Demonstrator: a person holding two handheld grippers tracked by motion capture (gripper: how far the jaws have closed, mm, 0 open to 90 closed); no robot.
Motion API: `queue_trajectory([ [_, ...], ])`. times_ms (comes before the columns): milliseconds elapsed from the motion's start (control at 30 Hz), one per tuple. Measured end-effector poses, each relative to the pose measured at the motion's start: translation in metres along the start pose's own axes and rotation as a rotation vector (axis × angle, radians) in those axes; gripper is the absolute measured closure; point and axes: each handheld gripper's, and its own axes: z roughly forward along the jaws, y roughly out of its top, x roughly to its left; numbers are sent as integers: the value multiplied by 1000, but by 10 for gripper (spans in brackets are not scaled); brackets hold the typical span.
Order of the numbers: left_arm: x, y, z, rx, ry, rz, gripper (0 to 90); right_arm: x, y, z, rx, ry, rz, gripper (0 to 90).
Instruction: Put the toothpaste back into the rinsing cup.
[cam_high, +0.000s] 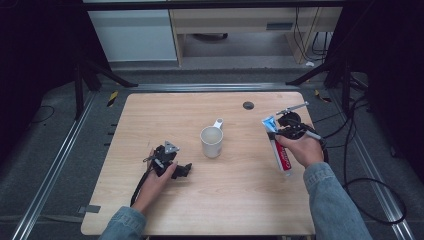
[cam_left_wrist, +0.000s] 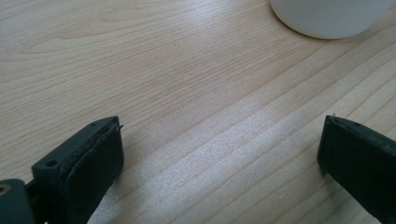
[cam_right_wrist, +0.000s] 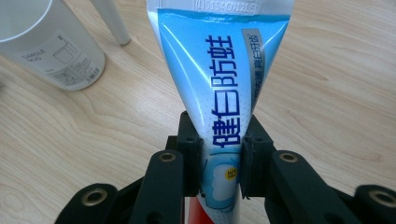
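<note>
Your right gripper (cam_right_wrist: 219, 154) had its jaws clamped on the blue-and-white plastic toothpaste tube with a red lower end (cam_right_wrist: 224, 79); the tube's crimped flat end rose beyond the jaw tips, while its red end trailed back under your right hand (cam_high: 302, 150). Ahead and to the left of those jaws stood the white ceramic mug with a side handle (cam_right_wrist: 51, 46) on the pale wooden worktop (cam_high: 240, 200). Your left gripper (cam_left_wrist: 219, 154) rested low over the worktop, jaws spread wide with bare wood between them, the mug (cam_left_wrist: 327, 16) beyond their tips.
</note>
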Motion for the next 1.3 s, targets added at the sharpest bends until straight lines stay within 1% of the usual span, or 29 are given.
queue_trajectory([
  [100, 0, 0, 0, 0, 0, -1, 0, -1, 0, -1, -3, -4, 5, 738],
  [333, 0, 0, 0, 0, 0, 0, 0, -2, 1, -4, -33, -10, 3, 737],
  [700, 0, 0, 0, 0, 0, 0, 0, 5, 5, -9, -82, -4, -12, 736],
  [933, 0, 0, 0, 0, 0, -1, 0, 19, 9, -11, -106, 11, -36, 736],
  [1133, 0, 0, 0, 0, 0, -1, 0, 37, 11, -12, -163, 41, -47, 735],
  [1200, 0, 0, 0, 0, 0, 0, 0, 45, 9, -13, -191, 53, -35, 735],
  [1300, 0, 0, 0, 0, 0, 0, 0, 52, 8, -13, -233, 63, -33, 734],
])
